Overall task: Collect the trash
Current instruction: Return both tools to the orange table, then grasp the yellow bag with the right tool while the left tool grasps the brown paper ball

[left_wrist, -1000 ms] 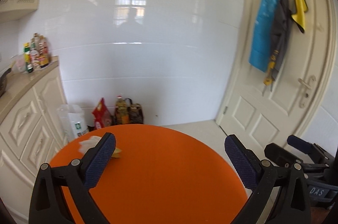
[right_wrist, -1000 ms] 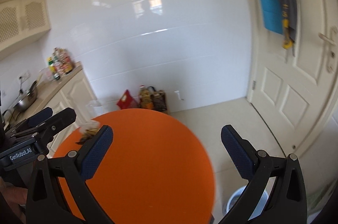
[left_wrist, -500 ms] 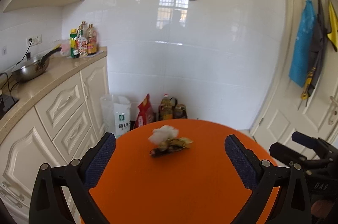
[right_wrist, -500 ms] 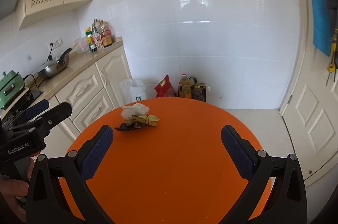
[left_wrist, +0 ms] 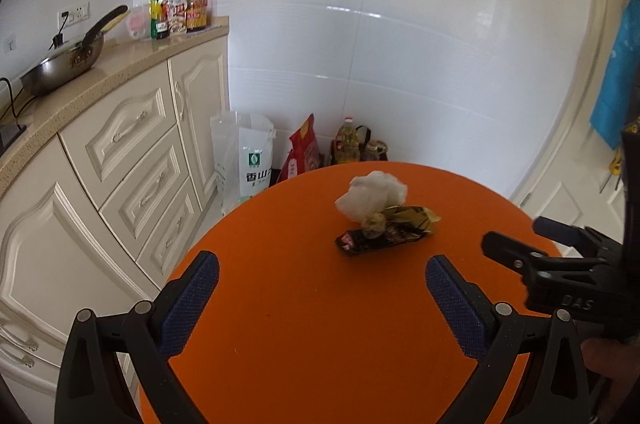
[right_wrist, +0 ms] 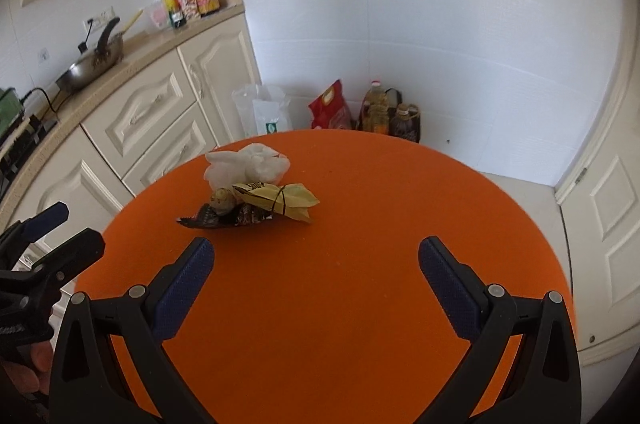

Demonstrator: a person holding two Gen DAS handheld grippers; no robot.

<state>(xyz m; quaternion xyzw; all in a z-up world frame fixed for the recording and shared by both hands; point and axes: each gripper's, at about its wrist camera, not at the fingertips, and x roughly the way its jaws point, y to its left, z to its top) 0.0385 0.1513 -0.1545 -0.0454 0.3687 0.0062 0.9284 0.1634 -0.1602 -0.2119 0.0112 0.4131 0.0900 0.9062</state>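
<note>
Nearest the cameras: left gripper [left_wrist: 322,278] jaws wide, holding nothing; right gripper [right_wrist: 316,264] likewise wide and empty — both hovering over the orange table [right_wrist: 360,304], apart from the trash. Further out, toward the table's far-left part: trash pile — white tissue [right_wrist: 248,166], yellow wrapper [right_wrist: 280,200], dark wrapper [right_wrist: 224,216], small brownish lump [right_wrist: 222,200], all bunched together and touching. Beyond the table, on the floor by the wall: white bag [right_wrist: 266,112], red bag [right_wrist: 330,106], oil bottles [right_wrist: 376,112]. Far left: counter [left_wrist: 80,76] with pan [left_wrist: 60,64], sauce bottles [left_wrist: 180,4].
</note>
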